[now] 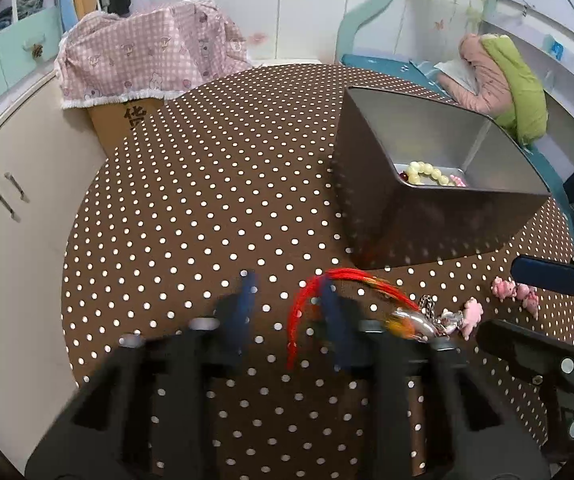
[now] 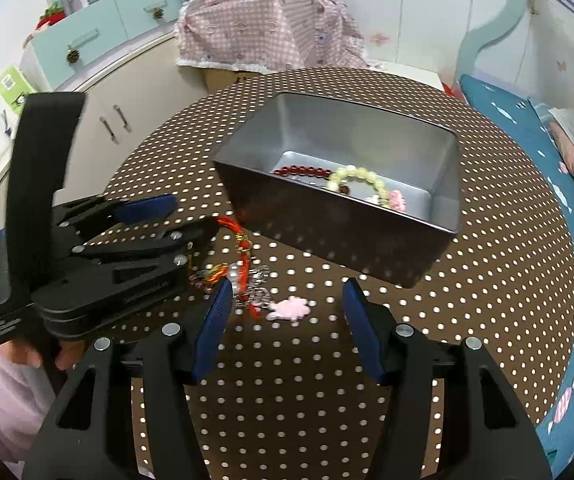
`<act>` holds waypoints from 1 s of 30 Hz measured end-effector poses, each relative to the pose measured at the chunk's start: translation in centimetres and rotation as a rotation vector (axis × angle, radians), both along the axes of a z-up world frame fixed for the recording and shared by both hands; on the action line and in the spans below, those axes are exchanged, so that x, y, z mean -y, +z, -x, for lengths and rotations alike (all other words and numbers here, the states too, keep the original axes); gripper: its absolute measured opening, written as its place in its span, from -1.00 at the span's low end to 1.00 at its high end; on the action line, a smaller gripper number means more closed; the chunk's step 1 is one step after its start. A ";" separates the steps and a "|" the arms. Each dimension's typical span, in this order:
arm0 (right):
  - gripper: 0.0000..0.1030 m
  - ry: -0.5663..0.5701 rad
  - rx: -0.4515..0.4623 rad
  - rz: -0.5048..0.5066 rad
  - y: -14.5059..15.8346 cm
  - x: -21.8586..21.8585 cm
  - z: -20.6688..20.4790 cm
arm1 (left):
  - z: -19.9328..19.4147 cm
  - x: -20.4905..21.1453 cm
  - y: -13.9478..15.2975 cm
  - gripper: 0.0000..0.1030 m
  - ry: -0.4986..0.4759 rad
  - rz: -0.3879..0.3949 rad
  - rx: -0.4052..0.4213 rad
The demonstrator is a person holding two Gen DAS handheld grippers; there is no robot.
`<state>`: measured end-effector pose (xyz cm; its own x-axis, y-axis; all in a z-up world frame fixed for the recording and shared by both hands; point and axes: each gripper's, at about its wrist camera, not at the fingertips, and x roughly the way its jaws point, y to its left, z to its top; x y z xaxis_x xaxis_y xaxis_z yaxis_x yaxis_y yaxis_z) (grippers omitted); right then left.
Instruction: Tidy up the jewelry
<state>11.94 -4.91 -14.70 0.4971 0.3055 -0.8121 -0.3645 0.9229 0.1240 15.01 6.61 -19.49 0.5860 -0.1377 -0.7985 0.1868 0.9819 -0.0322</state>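
On the brown dotted tablecloth (image 1: 207,200) lies a red cord bracelet (image 1: 307,300) with a silver charm (image 1: 411,320). My left gripper (image 1: 287,296) is blurred and its blue pads stand apart. The cord loops over its right finger and part of it lies between the pads, which do not press it. My right gripper (image 2: 287,304) is open just above a pink flower charm (image 2: 289,307). The red cord (image 2: 243,264) and a silver chain (image 2: 259,284) lie at its left fingertip. A metal tin (image 2: 327,232) behind holds a red bead bracelet (image 2: 303,170) and a pale bead bracelet (image 2: 359,180).
A pink checked cloth (image 1: 147,60) covers a cardboard box beyond the table's far edge. Cream cupboards (image 1: 7,200) stand to the left, and a blue mat (image 2: 527,200) with bundled clothes lies to the right. A hand (image 2: 39,356) holds the left gripper (image 2: 195,218).
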 end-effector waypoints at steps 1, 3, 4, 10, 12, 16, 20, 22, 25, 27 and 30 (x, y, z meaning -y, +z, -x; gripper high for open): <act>0.06 0.007 0.003 -0.002 0.0 -0.2 0.1 | 0.0 -0.3 0.0 -0.85 -0.006 0.023 -0.007; 0.06 0.029 0.004 -0.016 0.1 -0.5 0.1 | 0.0 -1.2 0.1 -0.90 -0.001 0.068 -0.021; 0.03 0.043 0.005 -0.024 0.1 -0.9 0.1 | 0.0 -1.6 0.2 -0.90 0.004 0.092 -0.028; -0.46 0.137 0.005 -0.049 0.1 -3.2 -0.1 | 0.6 -4.0 0.0 -0.91 0.037 0.198 -0.056; -0.53 0.154 -0.002 -0.047 -0.1 -4.0 -0.4 | 1.3 -4.4 0.0 -0.91 0.043 0.213 -0.060; -0.56 0.177 -0.020 -0.037 -0.7 -5.5 -0.9 | 2.1 -4.6 0.0 -0.91 0.048 0.231 -0.062; -0.56 0.144 -0.031 0.015 -1.5 -6.2 -1.5 | 2.8 -4.4 0.1 -0.91 0.043 0.224 -0.063; -0.56 0.138 -0.032 0.025 -1.7 -6.3 -1.7 | 2.9 -4.6 0.1 -0.91 0.043 0.229 -0.063; -0.63 0.152 -0.021 0.043 -1.7 -6.7 -1.1 | 3.2 -4.8 0.1 -0.91 0.046 0.244 -0.062; -0.64 0.141 -0.025 0.050 -1.7 -6.6 -0.8 | 3.3 -4.7 0.0 -0.91 0.045 0.232 -0.055; -0.64 0.144 -0.013 0.030 -1.0 -6.3 -0.2 | 3.5 -4.5 0.0 -0.91 0.044 0.221 -0.044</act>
